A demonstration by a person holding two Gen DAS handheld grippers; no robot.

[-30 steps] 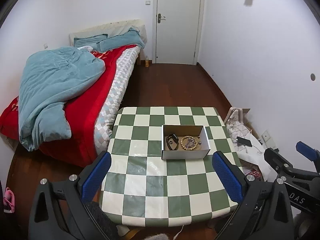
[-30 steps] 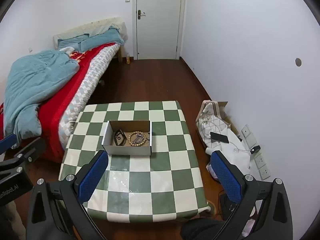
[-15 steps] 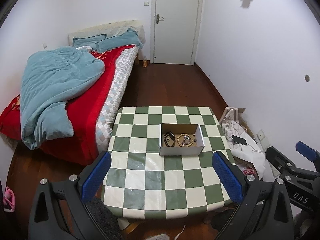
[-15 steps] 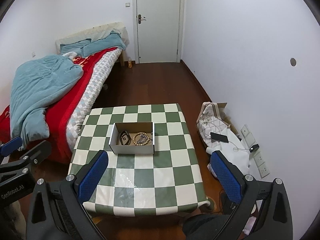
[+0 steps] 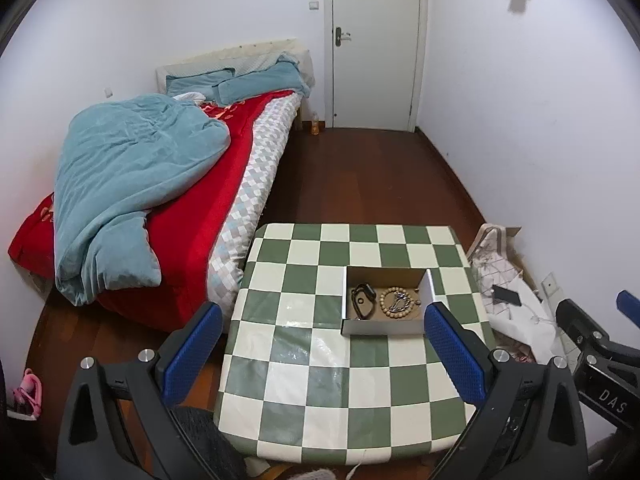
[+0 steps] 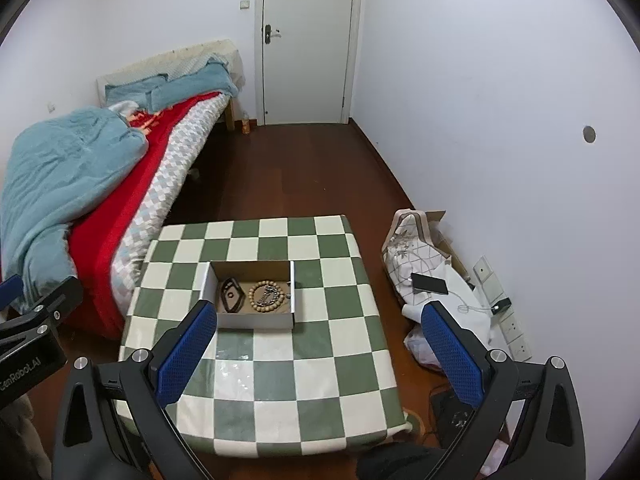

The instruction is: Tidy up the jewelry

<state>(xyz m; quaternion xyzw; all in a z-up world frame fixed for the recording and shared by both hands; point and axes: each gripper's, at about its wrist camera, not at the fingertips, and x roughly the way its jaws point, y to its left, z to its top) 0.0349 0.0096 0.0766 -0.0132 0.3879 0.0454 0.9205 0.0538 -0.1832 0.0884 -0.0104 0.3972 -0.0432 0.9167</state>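
Note:
A small open cardboard box (image 5: 384, 326) (image 6: 252, 320) sits on the green-and-white checked table (image 5: 304, 368) (image 6: 280, 380). Inside lie a black band (image 5: 362, 298) (image 6: 231, 295) and a ring of wooden beads (image 5: 398, 300) (image 6: 267, 297) with a metal piece on top. My left gripper (image 5: 324, 348) hangs high above the table's near side, open and empty, its blue pads (image 5: 192, 348) wide apart. My right gripper (image 6: 318, 350) is open and empty too, held well above and short of the box.
A bed (image 5: 168, 184) with a red cover and a teal blanket stands left of the table. A closed white door (image 5: 374, 44) is at the far end. Bags, a phone (image 6: 430, 283) and wall sockets sit on the floor by the right wall.
Both grippers have kept high above the table while the views shifted; in the left wrist view the box has slid to the right, close to the right pad. Nothing was grasped.

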